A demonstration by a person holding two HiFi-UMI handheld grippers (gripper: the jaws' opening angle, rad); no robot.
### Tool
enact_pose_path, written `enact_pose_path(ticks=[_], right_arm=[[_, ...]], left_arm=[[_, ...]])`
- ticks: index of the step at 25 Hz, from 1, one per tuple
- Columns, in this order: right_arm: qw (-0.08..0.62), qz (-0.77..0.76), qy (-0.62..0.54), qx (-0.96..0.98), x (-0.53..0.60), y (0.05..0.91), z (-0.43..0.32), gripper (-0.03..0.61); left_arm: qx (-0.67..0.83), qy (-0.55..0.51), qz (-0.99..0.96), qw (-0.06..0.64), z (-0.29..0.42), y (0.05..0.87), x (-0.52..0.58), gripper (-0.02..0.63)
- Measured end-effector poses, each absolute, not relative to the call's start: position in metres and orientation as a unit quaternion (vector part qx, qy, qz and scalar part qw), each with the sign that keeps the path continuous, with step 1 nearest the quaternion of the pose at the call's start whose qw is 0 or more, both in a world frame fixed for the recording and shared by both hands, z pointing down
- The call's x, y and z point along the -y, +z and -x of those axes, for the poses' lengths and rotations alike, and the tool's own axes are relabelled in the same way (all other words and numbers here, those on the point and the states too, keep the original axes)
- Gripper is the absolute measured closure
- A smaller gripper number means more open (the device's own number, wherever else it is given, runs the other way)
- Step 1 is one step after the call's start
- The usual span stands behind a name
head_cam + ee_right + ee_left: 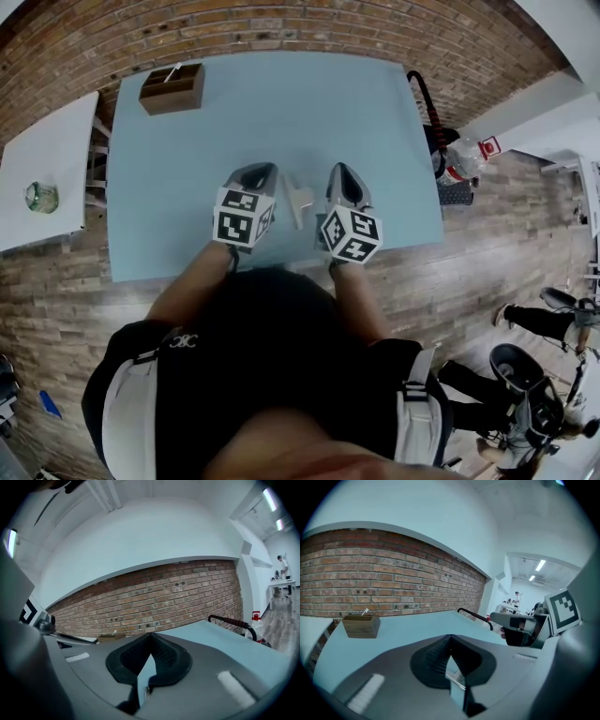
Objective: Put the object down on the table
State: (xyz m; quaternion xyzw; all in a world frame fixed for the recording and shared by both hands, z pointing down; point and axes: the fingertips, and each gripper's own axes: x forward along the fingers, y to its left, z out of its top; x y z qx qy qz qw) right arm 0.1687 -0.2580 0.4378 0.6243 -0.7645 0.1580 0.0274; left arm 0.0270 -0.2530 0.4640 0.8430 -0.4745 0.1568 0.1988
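By the table's (281, 103) near edge, our gripper views show the left gripper (450, 638) and right gripper (150, 635) both with jaws pressed together on nothing. Only the head view shows the pale object (298, 200), lying on the table between them. Beyond, open tabletop runs to a wooden box (172, 88) at the far left corner.

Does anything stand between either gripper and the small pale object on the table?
Nothing visible does. The pale object lies on bare table between the left gripper and right gripper; the wooden box stands far off at the back corner.
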Motion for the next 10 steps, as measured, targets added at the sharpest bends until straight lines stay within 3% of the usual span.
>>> enact_pose_path(ticks=[10], right_arm=[[0.035, -0.623, 0.167, 0.764, 0.258, 0.4433, -0.1702, 0.565]], left_arm=[[0.476, 0.154, -0.842, 0.201, -0.0292, 0.4631, 0.2533, 0.614]])
